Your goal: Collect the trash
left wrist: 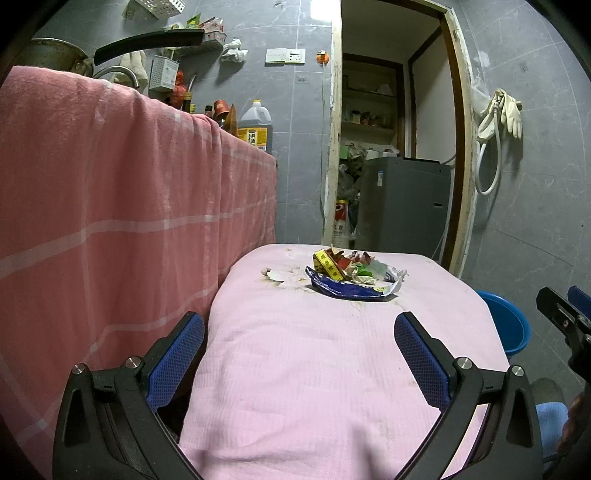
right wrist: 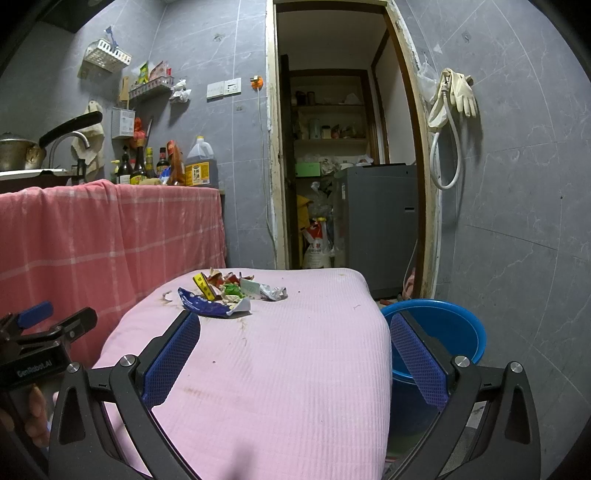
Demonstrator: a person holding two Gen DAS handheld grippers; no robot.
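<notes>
Pink bench (left wrist: 332,369) is seen with the trash pile (left wrist: 352,275) far ahead, centre frame, nearer the right tongs (right wrist: 295,354), while both right and left tongs (left wrist: 299,354) are held wide open and empty.

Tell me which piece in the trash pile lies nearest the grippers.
The blue wrapper, flattened at the pile's front edge. The yellow strip, green scrap and crumpled silver foil all lie behind or beside it.

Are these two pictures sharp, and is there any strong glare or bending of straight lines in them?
Left wrist view: the door frame bows from fisheye distortion, a ceiling light glares at the top, corners are black. Right wrist view: same bowing and dark corners, no glare; the trash pile is fairly sharp, the near pink cloth soft.
</notes>
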